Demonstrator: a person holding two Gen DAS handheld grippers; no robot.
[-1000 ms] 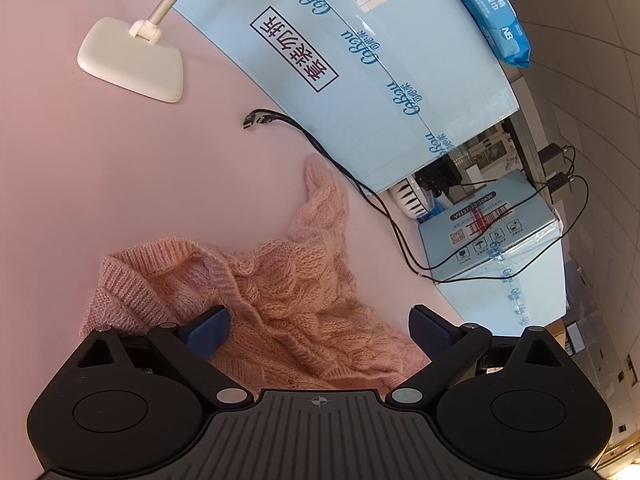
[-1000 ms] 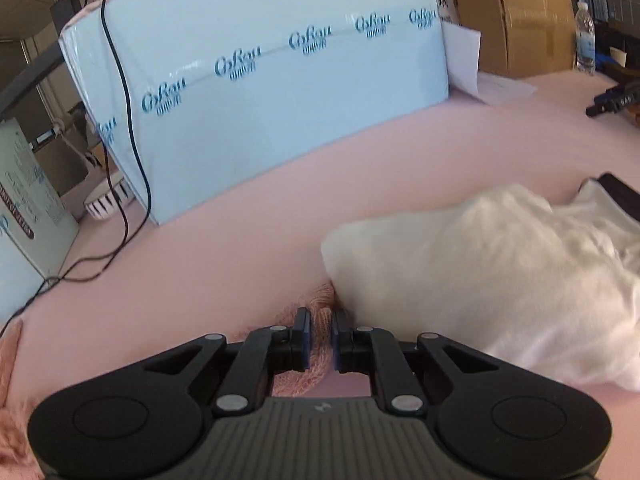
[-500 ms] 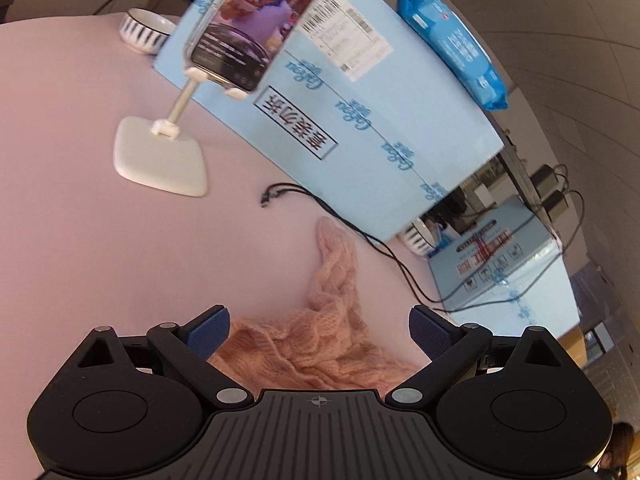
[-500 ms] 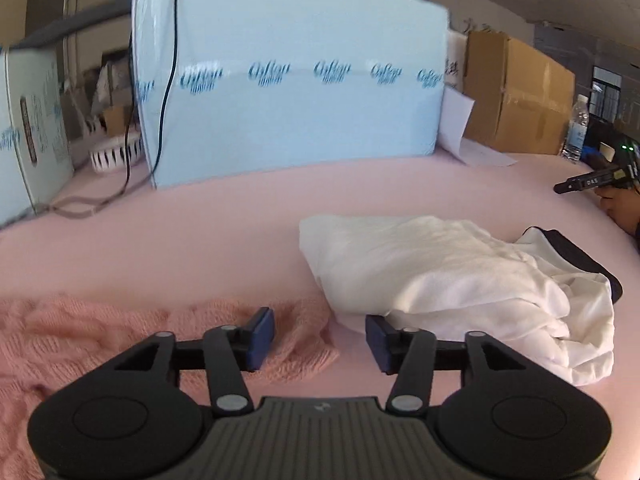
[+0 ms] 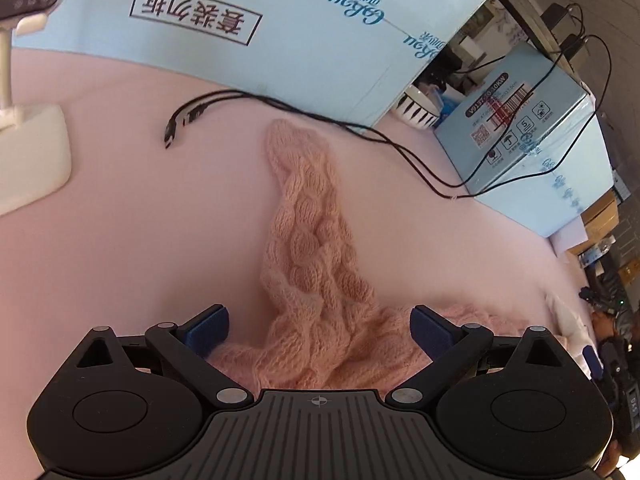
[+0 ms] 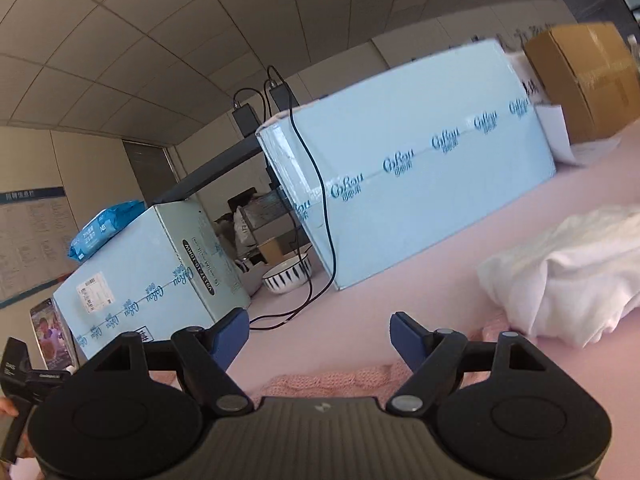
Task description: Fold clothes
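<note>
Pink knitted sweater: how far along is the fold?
Done: nothing looks folded; the pink cable-knit sweater lies rumpled, one sleeve stretched out. In hand: nothing; left gripper is open, right gripper is opening, empty. Left: the sweater and the crumpled white garment.

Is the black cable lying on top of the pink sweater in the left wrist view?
No, the black cable runs over the pink table just past the tip of the pink sweater.

Black cable [image 5: 304, 114] crosses the pink table [image 5: 120, 216] below a blue carton [image 5: 304, 28].
</note>
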